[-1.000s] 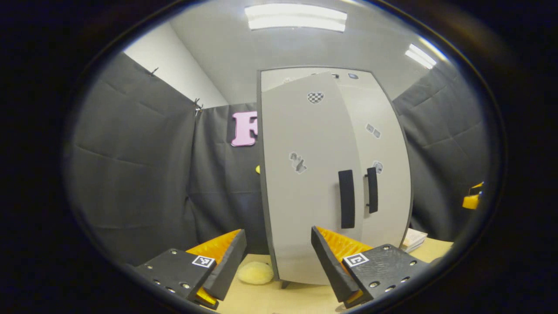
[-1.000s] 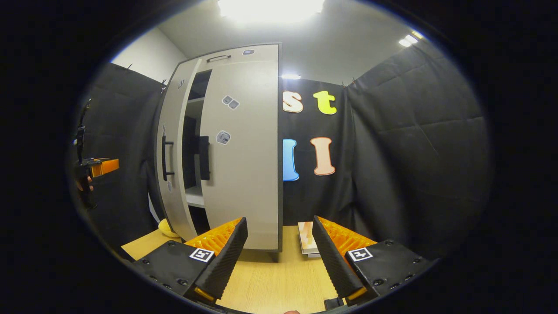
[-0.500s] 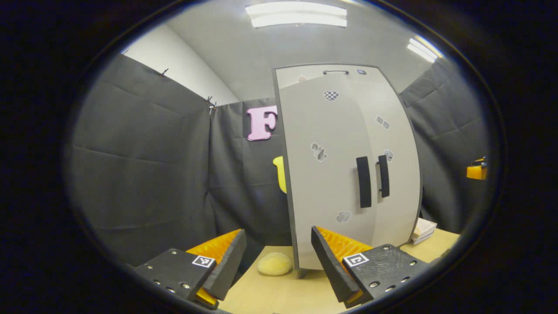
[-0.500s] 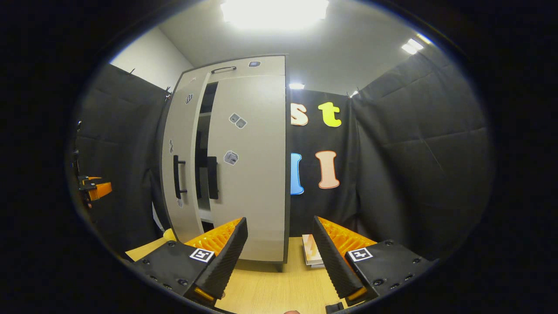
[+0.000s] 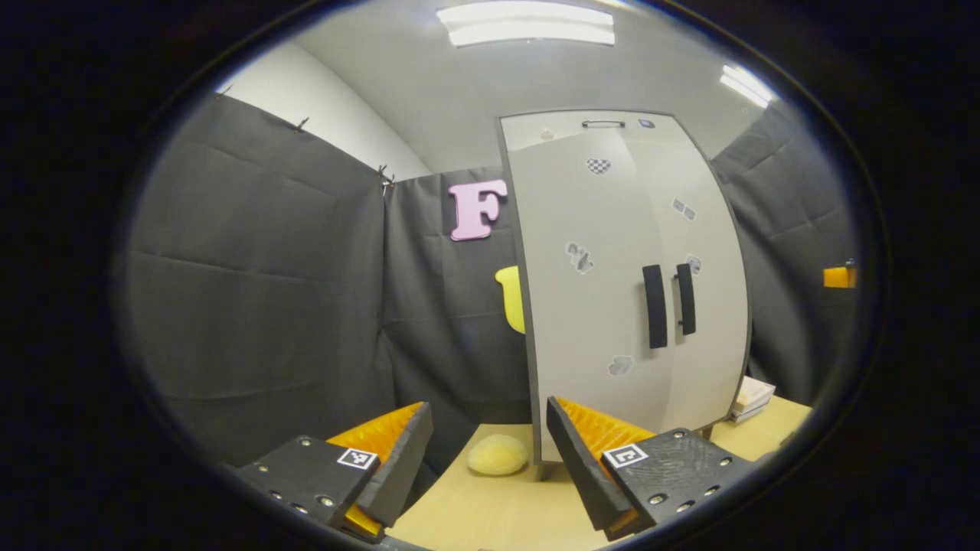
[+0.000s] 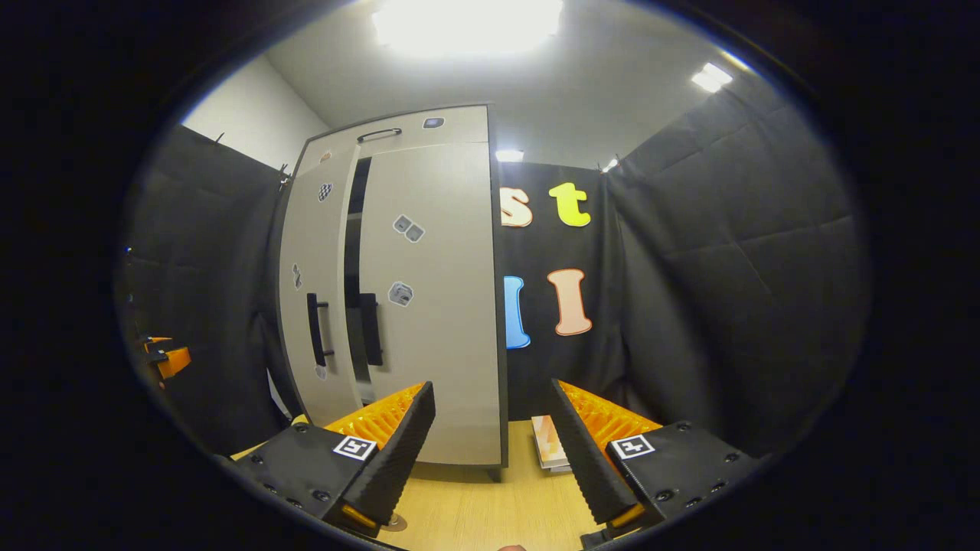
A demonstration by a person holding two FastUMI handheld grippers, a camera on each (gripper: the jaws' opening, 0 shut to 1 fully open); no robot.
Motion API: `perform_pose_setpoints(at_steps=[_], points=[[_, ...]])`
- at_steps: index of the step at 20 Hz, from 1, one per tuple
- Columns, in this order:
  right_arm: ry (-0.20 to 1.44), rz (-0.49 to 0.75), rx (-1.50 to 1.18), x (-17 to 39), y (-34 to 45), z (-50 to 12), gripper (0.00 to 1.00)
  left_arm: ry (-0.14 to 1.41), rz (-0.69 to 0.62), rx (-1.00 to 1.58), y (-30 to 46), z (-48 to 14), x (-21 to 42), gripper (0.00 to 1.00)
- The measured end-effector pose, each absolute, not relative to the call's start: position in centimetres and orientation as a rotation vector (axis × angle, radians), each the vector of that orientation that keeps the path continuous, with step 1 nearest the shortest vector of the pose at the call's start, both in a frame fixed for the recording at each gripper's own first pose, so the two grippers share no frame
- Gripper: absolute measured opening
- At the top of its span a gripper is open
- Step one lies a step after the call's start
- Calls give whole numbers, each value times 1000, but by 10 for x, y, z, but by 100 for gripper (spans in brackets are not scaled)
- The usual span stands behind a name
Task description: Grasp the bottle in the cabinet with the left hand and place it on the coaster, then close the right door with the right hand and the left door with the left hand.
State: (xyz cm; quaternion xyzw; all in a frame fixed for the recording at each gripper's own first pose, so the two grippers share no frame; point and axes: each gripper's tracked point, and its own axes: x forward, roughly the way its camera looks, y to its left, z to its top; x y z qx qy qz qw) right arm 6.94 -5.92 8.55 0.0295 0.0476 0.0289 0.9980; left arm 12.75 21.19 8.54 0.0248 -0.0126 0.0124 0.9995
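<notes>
Now, left gripper view: left gripper point(image 5: 486, 451) hangs back from the cabinet point(image 5: 628, 283), jaws spread, gripping nothing; two doors, two black handles, one yellow sponge point(image 5: 498, 454) on the desk point(image 5: 498, 513).

Right gripper view: right gripper point(image 6: 490, 440) likewise released. A dark gap shows beside the left door point(image 6: 318, 291), so it may stay ajar unless pushed home. Bottle and coaster: can't place them.

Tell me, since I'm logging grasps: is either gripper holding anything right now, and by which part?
Nothing is held. The left gripper and the right gripper are both open and empty, clear of the cabinet.
</notes>
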Motion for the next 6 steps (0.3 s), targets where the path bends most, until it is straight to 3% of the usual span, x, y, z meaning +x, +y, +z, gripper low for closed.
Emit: perform_pose_setpoints(at_steps=[6], points=[[98, 52, 53, 67, -57, 83, 95, -22, 19, 44, 211, 84, 125, 91]])
